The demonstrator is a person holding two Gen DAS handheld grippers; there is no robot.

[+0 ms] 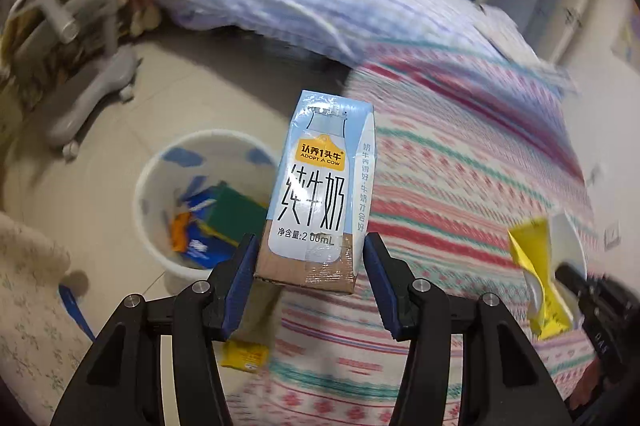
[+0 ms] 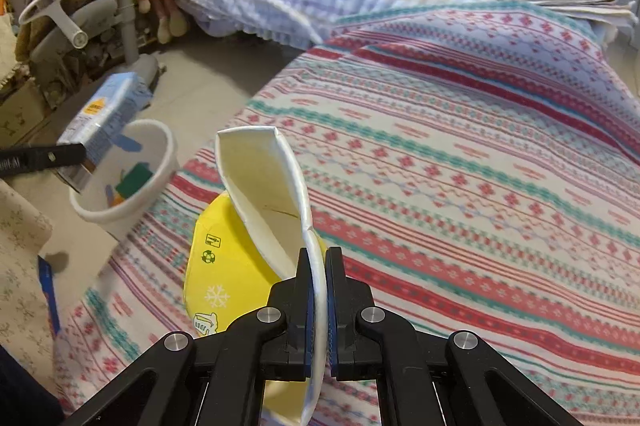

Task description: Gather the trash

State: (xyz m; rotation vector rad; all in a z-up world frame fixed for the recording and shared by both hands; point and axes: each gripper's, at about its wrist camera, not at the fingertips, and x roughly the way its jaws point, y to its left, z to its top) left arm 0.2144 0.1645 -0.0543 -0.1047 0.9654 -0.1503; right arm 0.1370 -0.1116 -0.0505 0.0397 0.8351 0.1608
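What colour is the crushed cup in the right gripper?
The crushed cup is yellow outside and white inside, clearest in the right wrist view.

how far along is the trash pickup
Done: the white bin already holds several wrappers. In hand: the left tongs carry a milk carton next to the bin, and the right tongs pinch a squashed yellow paper cup above the blanket. Left: drop both in, then the yellow packet on the floor.
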